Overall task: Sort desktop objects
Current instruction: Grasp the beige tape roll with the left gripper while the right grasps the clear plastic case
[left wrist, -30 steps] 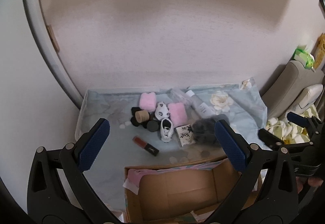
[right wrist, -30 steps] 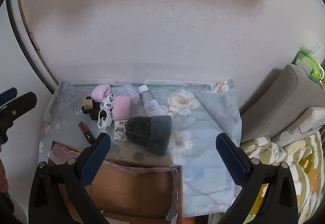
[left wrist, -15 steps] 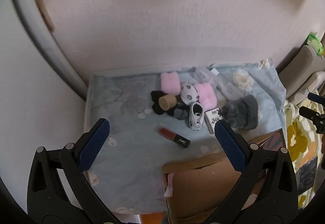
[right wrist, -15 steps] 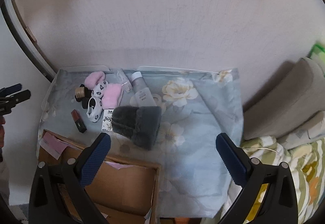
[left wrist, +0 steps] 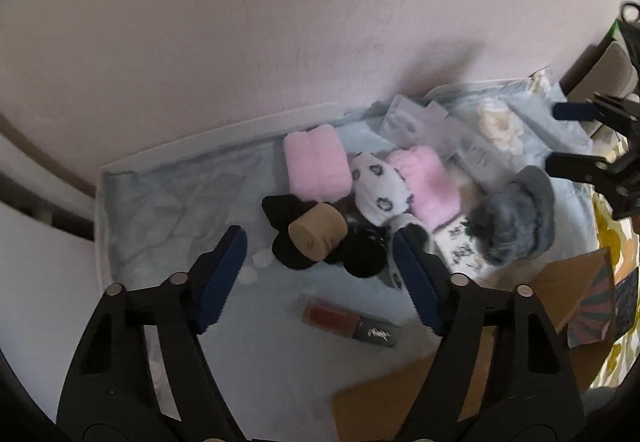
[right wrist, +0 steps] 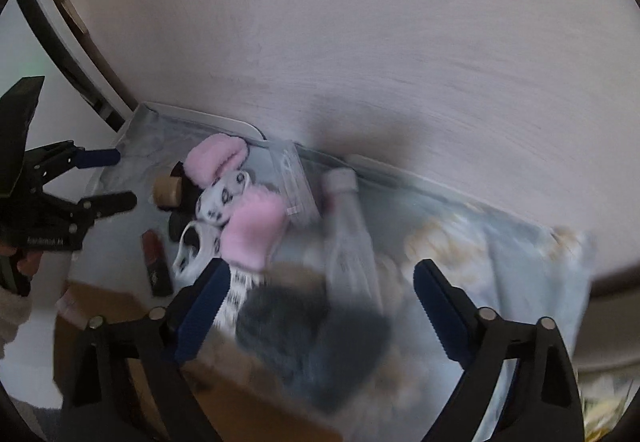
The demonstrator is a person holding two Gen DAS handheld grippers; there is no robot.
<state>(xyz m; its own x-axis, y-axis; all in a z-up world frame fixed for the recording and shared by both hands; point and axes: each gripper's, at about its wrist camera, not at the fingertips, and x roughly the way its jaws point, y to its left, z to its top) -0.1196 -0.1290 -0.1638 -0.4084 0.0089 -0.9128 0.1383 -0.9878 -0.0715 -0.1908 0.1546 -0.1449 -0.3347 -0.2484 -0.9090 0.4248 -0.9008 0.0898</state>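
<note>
A: Left wrist view. Left gripper (left wrist: 320, 274) spread wide, empty, low over the blue cloth (left wrist: 168, 209). Tan roll (left wrist: 318, 236) dead ahead between the fingers, nested in black socks (left wrist: 296, 226); roll axis slanting, flat end facing near-left.

B: Other candidates?

A: Red lip-gloss tube (left wrist: 350, 324) just under the fingers, lying flat, long axis left-right, dark cap to the right. Pink rolls (left wrist: 318, 161) further back. Cardboard box (left wrist: 400, 402) lower right.

B: Right wrist view?

A: Blurry. Right gripper (right wrist: 318, 306) also wide open, holding nothing. Grey fuzzy item (right wrist: 312, 338) right between the fingers, just ahead, long axis running near-right to far-left. Clear bottle (right wrist: 348, 238) beyond, cap pointing away toward the wall.

B: Nearer hand?

A: Left for the roll and tube, right for the grey item. Likely each closing straight ahead; can't tell contact yet.
</note>
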